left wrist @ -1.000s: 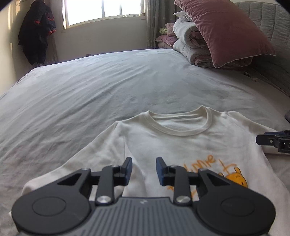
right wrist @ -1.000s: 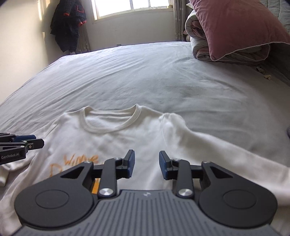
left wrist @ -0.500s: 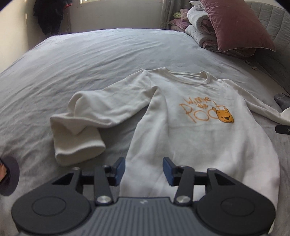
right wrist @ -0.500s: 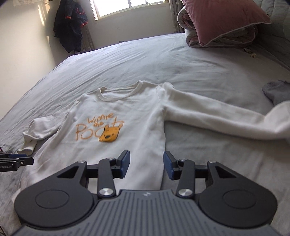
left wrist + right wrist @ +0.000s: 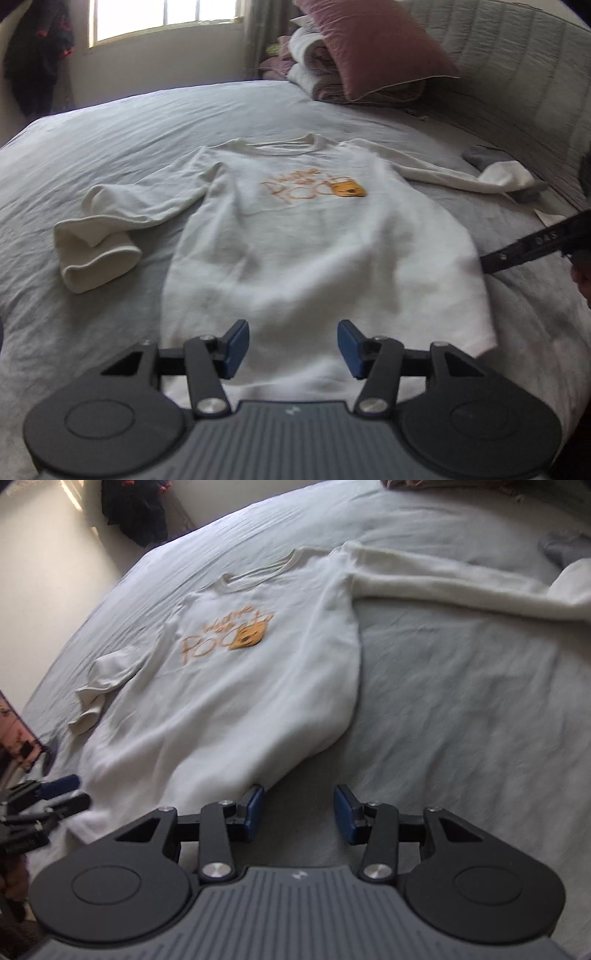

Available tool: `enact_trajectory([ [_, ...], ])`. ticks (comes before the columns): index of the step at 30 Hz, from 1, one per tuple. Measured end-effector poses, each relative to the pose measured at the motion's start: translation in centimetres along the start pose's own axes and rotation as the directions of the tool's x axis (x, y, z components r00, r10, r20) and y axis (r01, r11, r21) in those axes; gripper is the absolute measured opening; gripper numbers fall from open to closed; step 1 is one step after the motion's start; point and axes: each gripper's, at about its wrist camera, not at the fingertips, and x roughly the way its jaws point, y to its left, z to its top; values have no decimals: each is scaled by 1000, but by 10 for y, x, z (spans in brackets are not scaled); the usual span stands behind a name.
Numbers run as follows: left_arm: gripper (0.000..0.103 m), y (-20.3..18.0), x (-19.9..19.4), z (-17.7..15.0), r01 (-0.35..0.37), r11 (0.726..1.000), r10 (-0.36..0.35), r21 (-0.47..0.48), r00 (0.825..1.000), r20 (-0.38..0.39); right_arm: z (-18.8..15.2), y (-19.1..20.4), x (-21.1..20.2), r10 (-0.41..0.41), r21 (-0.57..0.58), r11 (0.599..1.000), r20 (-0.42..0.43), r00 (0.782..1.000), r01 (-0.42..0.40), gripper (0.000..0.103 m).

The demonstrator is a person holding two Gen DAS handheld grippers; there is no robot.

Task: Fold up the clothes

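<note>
A cream long-sleeved sweatshirt [image 5: 314,236] with an orange bear print lies face up on the grey bed, collar far, hem near. Its left sleeve [image 5: 110,221] is bent, with the cuff folded over. Its right sleeve [image 5: 461,587] stretches out to the right. My left gripper [image 5: 291,349] is open and empty, just above the hem. My right gripper [image 5: 298,814] is open and empty at the hem's right corner, its left pad [image 5: 255,812] at the cloth edge. Each gripper shows in the other's view: the right one [image 5: 532,247], the left one [image 5: 51,797].
A pink pillow [image 5: 373,48] and folded bedding [image 5: 317,77] sit at the head of the bed. A grey garment [image 5: 484,155] lies by the right cuff. A padded headboard [image 5: 524,74] runs along the right. Dark clothes [image 5: 136,509] hang on the far wall.
Both grippers have drawn back from the chest of the sweatshirt to its hem, so the whole garment now shows. Both sets of fingers have opened wider.
</note>
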Motion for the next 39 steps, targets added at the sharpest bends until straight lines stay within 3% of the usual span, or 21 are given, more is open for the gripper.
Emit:
enact_trajectory([
  [6,58,-49,6,5,169,979,-172,113,985,15,9,-2,1,207,135,969,1,978,-205,47],
  [9,58,-68,16,10,196,968,-201,155,979,16,17,5,2,253,140,957,24,967,-254,47],
  [13,58,-76,31,19,208,967,-211,144,977,4,29,15,10,279,120,951,53,959,-284,47],
  [17,58,-76,40,27,174,980,-176,99,984,12,39,22,23,293,112,947,72,953,-300,47],
  [22,56,-64,54,26,13,997,-16,77,999,32,45,23,33,305,116,942,97,947,-315,47],
  [25,56,-45,60,26,-30,999,30,12,999,24,46,23,32,308,116,941,95,947,-317,47],
  [32,54,-13,51,22,-12,991,15,-133,1000,21,38,33,41,337,104,935,42,940,-340,47],
  [39,53,12,22,9,-74,988,80,-137,996,43,24,40,38,299,109,948,3,954,-298,48],
])
